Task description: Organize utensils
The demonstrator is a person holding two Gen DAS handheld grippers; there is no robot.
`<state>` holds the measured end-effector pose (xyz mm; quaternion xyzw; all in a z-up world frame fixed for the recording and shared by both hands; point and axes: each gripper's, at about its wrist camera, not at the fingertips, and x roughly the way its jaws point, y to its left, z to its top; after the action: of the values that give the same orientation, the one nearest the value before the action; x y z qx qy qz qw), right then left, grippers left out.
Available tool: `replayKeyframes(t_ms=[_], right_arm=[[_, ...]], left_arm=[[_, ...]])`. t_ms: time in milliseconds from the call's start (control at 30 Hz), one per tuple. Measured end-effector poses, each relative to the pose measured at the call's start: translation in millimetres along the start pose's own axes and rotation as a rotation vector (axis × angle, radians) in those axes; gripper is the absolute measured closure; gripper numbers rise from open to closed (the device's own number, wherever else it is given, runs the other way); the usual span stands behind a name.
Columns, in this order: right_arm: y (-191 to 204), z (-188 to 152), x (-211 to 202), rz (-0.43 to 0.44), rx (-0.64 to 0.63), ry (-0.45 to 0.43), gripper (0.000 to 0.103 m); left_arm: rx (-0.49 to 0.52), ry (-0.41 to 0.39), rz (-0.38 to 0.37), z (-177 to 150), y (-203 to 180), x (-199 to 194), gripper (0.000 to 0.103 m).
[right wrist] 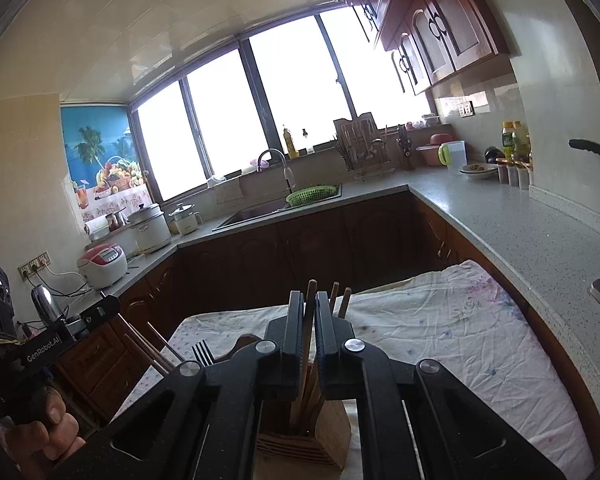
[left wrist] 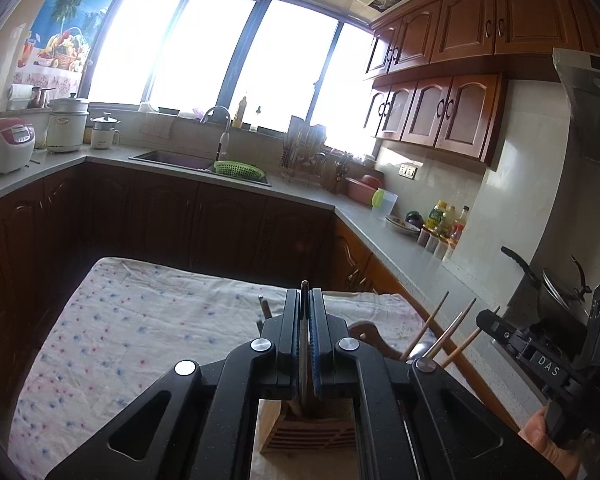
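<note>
My left gripper (left wrist: 305,300) is shut on a thin metal utensil handle (left wrist: 304,344) that stands upright in a wooden utensil holder (left wrist: 300,432) below the fingers. My right gripper (right wrist: 309,304) is shut on a wooden chopstick (right wrist: 309,336) that reaches down into another wooden holder (right wrist: 312,440), where more chopsticks (right wrist: 342,300) stand. In the left wrist view several chopsticks (left wrist: 452,332) lean to the right. In the right wrist view a fork (right wrist: 203,354) and chopsticks (right wrist: 156,348) stick up at the left. Each view shows the other hand-held gripper at its edge.
Both holders stand on a table covered with a dotted cloth (left wrist: 132,332). Dark wood cabinets and a grey counter (right wrist: 520,224) wrap around. A sink with a green basket (left wrist: 238,170), rice cookers (left wrist: 8,144), bottles (left wrist: 444,220) and a pot (left wrist: 560,292) sit on the counter.
</note>
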<state>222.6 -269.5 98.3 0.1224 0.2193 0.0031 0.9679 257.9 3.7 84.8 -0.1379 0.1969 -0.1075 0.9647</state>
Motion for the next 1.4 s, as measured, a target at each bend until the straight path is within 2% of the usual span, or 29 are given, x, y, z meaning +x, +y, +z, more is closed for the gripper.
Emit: replayKeyframes(t_ms=[200, 633, 667, 733, 800, 833, 867, 900, 967, 1000, 1033, 1067, 1167, 1200, 1400], right_arm=[[-9.0, -11.9, 2.5, -0.023, 0.016, 0.018, 0.097], [-9.9, -8.8, 4.6, -0.022, 0.030, 0.032, 0.096], [-10.4, -8.4, 4.8, -0.017, 0.035, 0.035, 0.091], [-11.1, -7.8, 3.2, -0.008, 0.045, 0.037, 0.090], [-11.8, -7.4, -2.1, -0.001, 0.047, 0.031, 0.082], [-11.3, -7.0, -6.7, -0.001, 0.048, 0.023, 0.074], [-11.3, -6.4, -12.2, 0.003, 0.051, 0.016, 0.060], [-11.3, -5.9, -19.0, 0.011, 0.057, 0.004, 0.053], [-11.1, -5.3, -35.2, 0.022, 0.064, -0.022, 0.029], [-11.2, -4.9, -43.9, 0.023, 0.071, -0.030, 0.023], [-11.6, -4.7, -53.6, 0.028, 0.079, -0.040, 0.011], [-11.9, -4.7, -64.2, 0.030, 0.086, -0.052, 0.006], [-12.3, -5.0, -96.3, 0.019, 0.101, -0.075, 0.000], [-13.1, -6.3, -107.3, 0.014, 0.109, -0.081, 0.000], [-21.1, -20.5, -171.8, 0.013, 0.170, -0.125, 0.000]], left_arm=[[-0.016, 0.050, -0.004, -2.3, 14.5, 5.5, 0.100], [-0.004, 0.051, -0.003, -3.2, 14.0, 0.7, 0.099], [-0.009, 0.060, -0.011, -3.1, 14.8, 0.5, 0.098], [-0.024, 0.080, -0.032, -1.3, 16.5, -0.7, 0.089], [-0.036, 0.072, -0.031, 0.4, 16.8, -9.5, 0.079], [-0.041, 0.069, -0.032, 1.0, 16.6, -15.0, 0.075], [-0.048, 0.066, -0.036, 1.0, 15.7, -21.6, 0.065], [-0.055, 0.059, -0.039, 0.9, 15.9, -29.2, 0.055], [-0.069, 0.036, -0.036, -0.8, 17.0, -47.3, 0.042], [-0.075, 0.024, -0.033, -2.5, 18.3, -56.7, 0.035], [-0.083, 0.015, -0.029, -6.7, 19.6, -66.7, 0.031], [-0.090, 0.007, -0.025, -9.5, 20.9, -76.7, 0.024], [-0.108, -0.009, -0.017, -19.1, 25.7, -104.7, 0.018], [-0.111, -0.010, -0.014, -24.0, 26.8, -113.9, 0.014], [-0.106, -0.003, 0.011, -54.6, 26.7, -162.6, 0.008]])
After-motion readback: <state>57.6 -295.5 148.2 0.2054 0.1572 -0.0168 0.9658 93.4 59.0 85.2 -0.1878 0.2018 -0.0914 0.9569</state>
